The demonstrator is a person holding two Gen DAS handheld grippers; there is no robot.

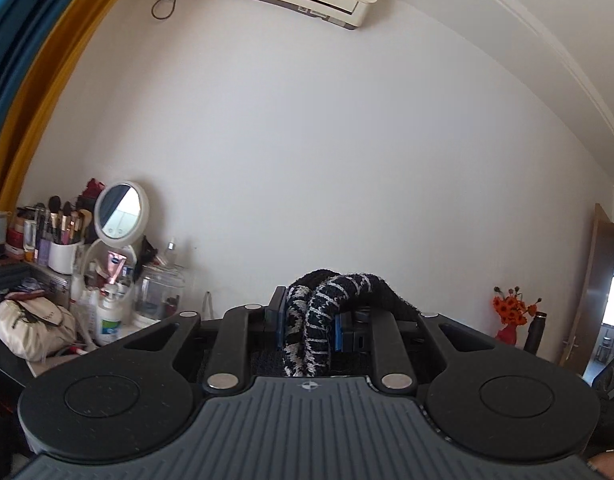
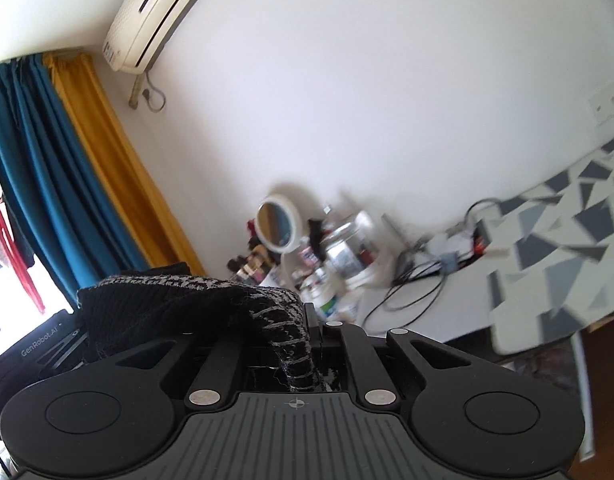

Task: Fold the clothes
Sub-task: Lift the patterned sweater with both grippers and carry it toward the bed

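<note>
Two grippers hold one black-and-white knit garment in the air. In the left wrist view, the left gripper (image 1: pixel 311 320) is closed on a bunched roll of the knit garment (image 1: pixel 323 304); such a thick roll may slide out. In the right wrist view, the right gripper (image 2: pixel 311 332) pinches a thin edge of it (image 2: pixel 283 320). The cluttered table (image 2: pixel 407 316) with cables (image 2: pixel 411 280) is near, so hanging cloth might catch there.

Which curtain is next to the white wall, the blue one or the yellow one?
The yellow curtain. It hangs right against the white wall, under the air conditioner. The blue curtain hangs on its far side, nearer the window.
</note>
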